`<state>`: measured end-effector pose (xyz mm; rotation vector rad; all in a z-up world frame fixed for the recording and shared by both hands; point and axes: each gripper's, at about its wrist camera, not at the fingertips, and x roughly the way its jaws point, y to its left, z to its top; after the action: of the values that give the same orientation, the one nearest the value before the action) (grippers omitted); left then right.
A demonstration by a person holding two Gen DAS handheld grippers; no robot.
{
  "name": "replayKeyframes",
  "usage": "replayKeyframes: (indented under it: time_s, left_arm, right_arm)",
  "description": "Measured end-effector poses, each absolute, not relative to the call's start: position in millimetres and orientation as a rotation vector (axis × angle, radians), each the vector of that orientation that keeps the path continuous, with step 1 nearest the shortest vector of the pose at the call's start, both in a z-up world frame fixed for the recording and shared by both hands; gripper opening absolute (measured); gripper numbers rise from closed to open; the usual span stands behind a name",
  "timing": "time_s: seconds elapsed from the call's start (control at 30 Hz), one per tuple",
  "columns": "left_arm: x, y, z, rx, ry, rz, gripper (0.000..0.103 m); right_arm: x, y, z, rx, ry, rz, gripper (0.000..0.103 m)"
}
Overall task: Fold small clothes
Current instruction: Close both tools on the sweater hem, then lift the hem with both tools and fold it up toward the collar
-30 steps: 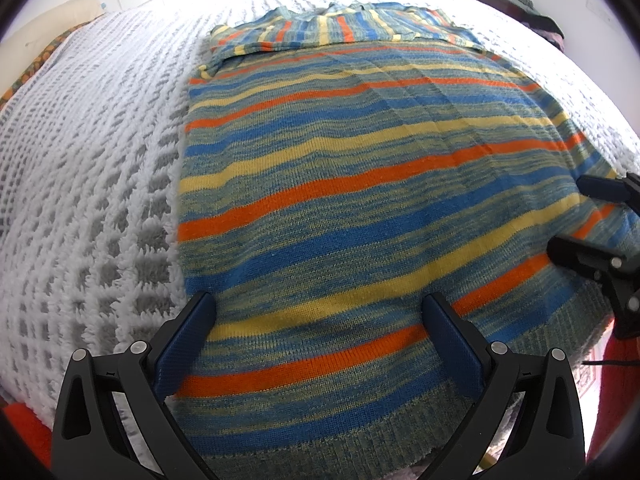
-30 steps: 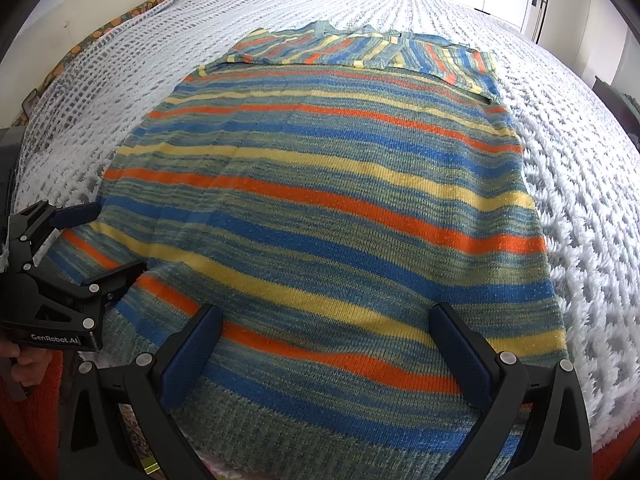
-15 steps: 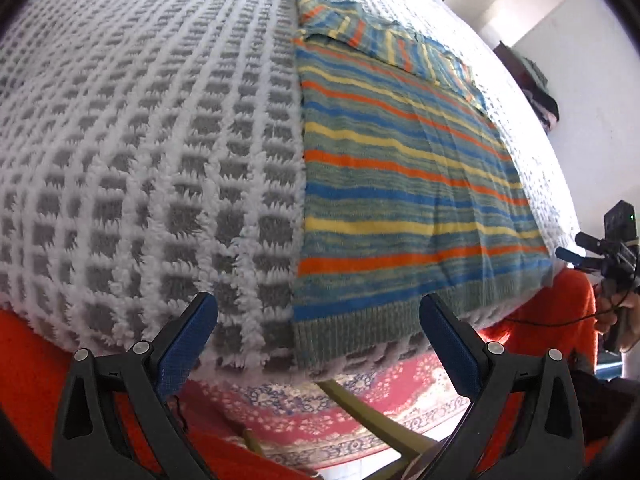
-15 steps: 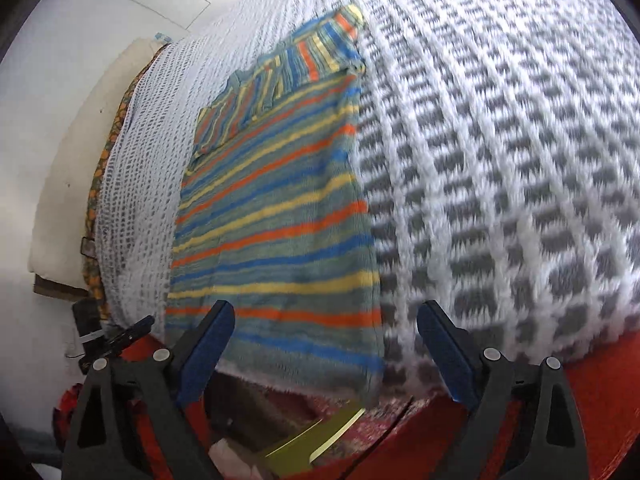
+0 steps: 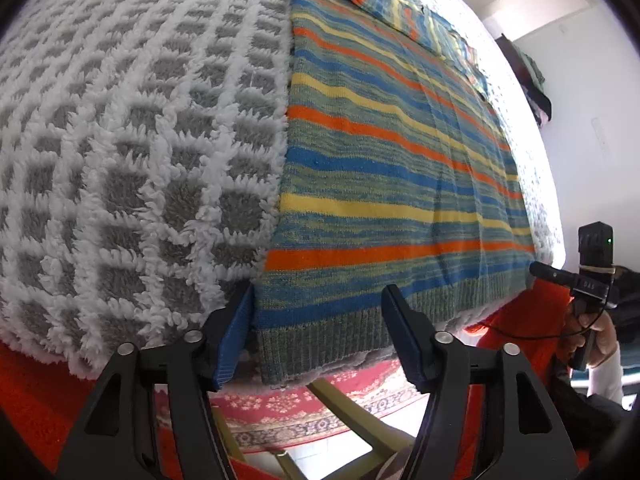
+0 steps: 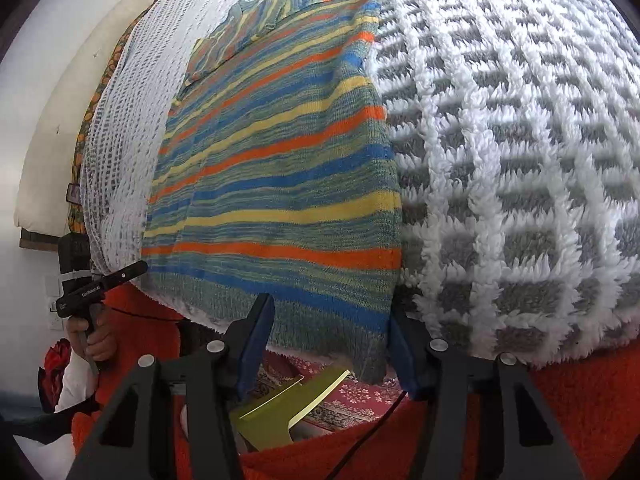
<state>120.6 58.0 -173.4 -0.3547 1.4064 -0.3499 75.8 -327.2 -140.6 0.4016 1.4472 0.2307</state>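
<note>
Left wrist: one striped sweater [image 5: 384, 184], flat.

A bed [image 5: 132, 152] fills the room, covered by a fluffy white-and-grey checked blanket [image 6: 520, 168]. Below its near edge lies a red patterned rug [image 5: 304, 408] on the floor. White walls [image 5: 580, 92] rise beyond the bed, brightly lit. A pale cushion [image 6: 60, 152] leans along the bed's far side.
</note>
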Motion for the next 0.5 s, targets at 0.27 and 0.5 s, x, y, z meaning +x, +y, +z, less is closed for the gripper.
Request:
replayKeyframes:
  time_s: [0.27, 0.5]
  left_arm:
    - [115.0, 38.3, -156.5, -0.199, 1.403, -0.312, 0.003]
    - [86.6, 42.3, -116.0, -0.144, 1.366, -0.375, 0.003]
  right_arm:
    - [72.5, -322.9, -125.6, 0.333, 1.423, 0.252, 0.007]
    - [57.8, -309.1, -94.4, 0.258, 1.420, 0.323, 0.006]
